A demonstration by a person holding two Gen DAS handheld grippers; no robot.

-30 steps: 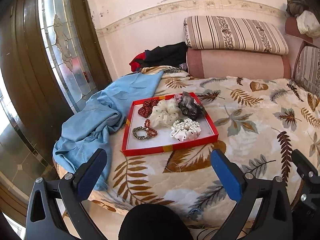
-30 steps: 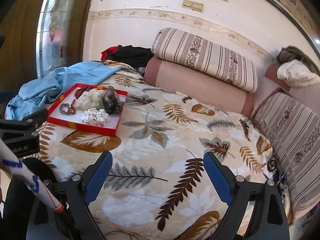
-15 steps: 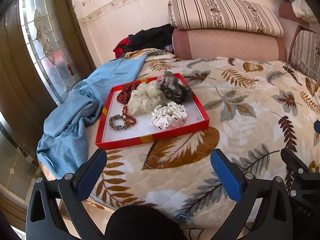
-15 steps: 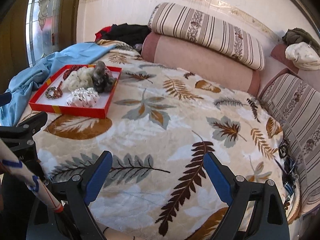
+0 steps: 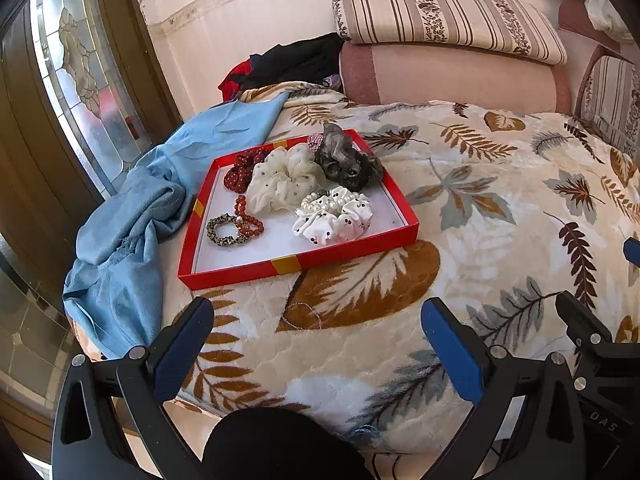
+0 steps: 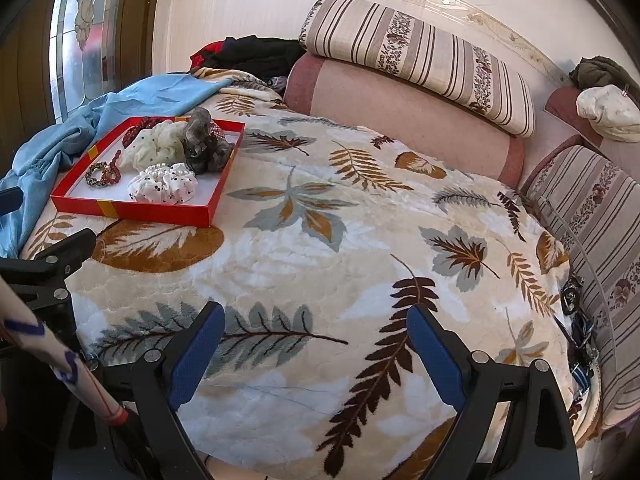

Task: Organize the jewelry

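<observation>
Left wrist view shows the shallow red cardboard tray (image 5: 298, 258) of scrunchies and bead bracelets lying on the leaf-print bed blanket (image 5: 480, 220) ahead of the left gripper (image 5: 316, 316), jaws spread and empty like the right gripper (image 6: 316, 320), so approach low and centred.

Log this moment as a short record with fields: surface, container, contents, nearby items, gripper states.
surface: leaf-print blanket on a bed
container: red tray, white inside
contents: cream scrunchie, grey scrunchie, red dotted scrunchie, white cherry-print scrunchie with a pearl bracelet on it, red bead bracelet, leopard-print band
nearby: blue cloth left of the tray
left gripper: open, empty
right gripper: open, empty
</observation>
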